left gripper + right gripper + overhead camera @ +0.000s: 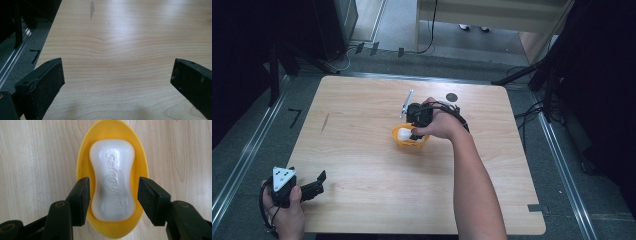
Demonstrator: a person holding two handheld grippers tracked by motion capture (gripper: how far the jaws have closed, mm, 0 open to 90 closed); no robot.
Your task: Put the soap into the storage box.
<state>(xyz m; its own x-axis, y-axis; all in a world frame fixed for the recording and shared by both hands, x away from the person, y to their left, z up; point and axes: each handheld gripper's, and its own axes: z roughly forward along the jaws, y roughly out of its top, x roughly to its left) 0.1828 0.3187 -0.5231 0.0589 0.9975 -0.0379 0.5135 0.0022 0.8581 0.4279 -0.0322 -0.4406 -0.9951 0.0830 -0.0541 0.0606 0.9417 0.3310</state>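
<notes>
My right gripper [112, 197] hangs over the yellow dish [82, 160] mid-table, jaws spread to either side of the white soap bar [112, 180] lying in it, pads just off the soap, not clamped. My left gripper [117, 82] sits at the near left corner of the wooden table [362, 150], jaws wide apart, holding nothing.

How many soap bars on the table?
1. The white soap bar lies in the yellow dish near the table's middle, between the open jaws of the right tongs. The hand covers part of the dish from above.
</notes>
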